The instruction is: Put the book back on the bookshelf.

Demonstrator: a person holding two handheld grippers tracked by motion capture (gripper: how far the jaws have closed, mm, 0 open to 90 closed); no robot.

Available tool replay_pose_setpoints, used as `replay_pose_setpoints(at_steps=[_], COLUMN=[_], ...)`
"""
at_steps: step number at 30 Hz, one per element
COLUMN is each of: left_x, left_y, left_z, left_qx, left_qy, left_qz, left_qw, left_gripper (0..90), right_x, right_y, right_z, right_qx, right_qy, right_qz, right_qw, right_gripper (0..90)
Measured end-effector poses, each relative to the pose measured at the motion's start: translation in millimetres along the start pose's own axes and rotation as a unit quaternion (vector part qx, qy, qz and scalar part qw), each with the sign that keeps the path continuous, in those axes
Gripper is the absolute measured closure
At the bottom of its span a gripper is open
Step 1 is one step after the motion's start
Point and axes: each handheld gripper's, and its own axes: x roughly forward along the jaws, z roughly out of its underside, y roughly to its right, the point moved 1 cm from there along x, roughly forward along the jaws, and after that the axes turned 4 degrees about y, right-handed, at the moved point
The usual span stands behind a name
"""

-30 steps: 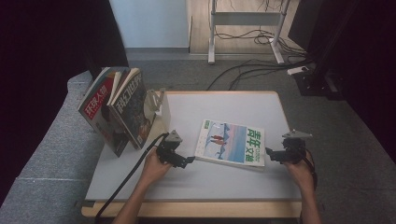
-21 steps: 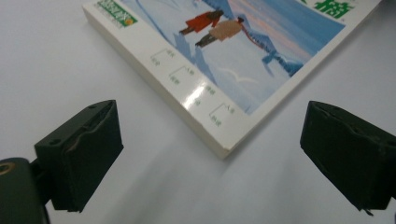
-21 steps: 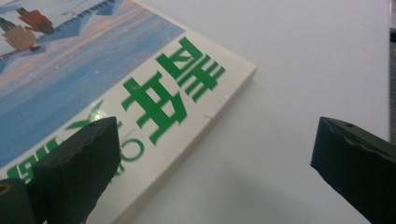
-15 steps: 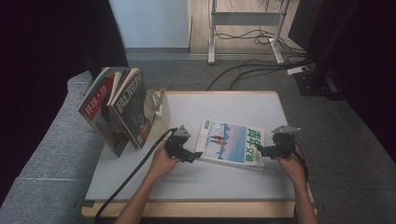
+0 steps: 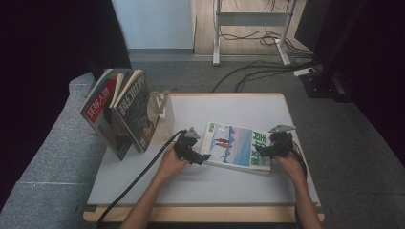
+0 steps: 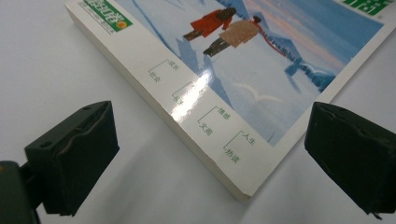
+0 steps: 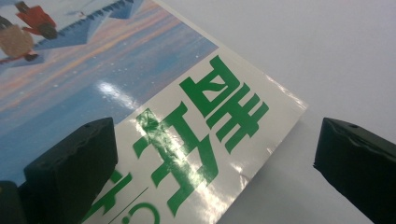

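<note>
White tabletop [image 5: 229, 181], pale wood rim, grey carpet around it. Two magazines [image 5: 122, 112] lean upright at the left edge, against a pale bookend [image 5: 162, 112] just beside them. Glossy magazine [image 5: 236, 145] with a snowy blue cover and green lettering lies flat right of centre, nearer the front edge than the back. Left gripper [image 5: 193, 155] sits at the magazine's left edge, low on the tabletop; in the left gripper view its jaws stand wide apart, the magazine [image 6: 243, 79] corner between them, nothing gripped. Right gripper [image 5: 268, 149] is at the magazine's right edge, jaws likewise spread wide, one over the green lettering of the cover [image 7: 140, 107], one off past the corner, not clamped.
</note>
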Motion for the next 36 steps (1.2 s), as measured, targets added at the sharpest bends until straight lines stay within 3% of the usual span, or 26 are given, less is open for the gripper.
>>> replay_pose_setpoints(at_steps=[18,27,32,36], left_x=[17.3,26.5,27.5,28.1], left_y=[15.5,14.7,11.9,10.3], left_z=[-0.6,1.4,1.0,1.2], left_qx=[0.028,0.025,0.013,0.0], left_qy=[-0.017,-0.017,-0.017,-0.016], left_qz=[0.011,0.004,0.012,0.015], left_qw=[0.9994,0.9995,0.9997,0.9998], left_gripper=[1.7,0.8,0.0,0.0], right_x=[31.1,37.7,42.9,43.8], right_y=[15.5,24.2,29.3,28.9], right_z=[-11.5,-14.2,-13.5,-13.2], right_qx=[0.01,0.017,0.034,0.038], right_qy=[-0.004,-0.007,-0.004,-0.001], right_qz=[-0.024,-0.039,-0.062,-0.061], right_qw=[0.9997,0.999,0.9975,0.9974], right_gripper=[0.0,0.0,0.0,0.0])
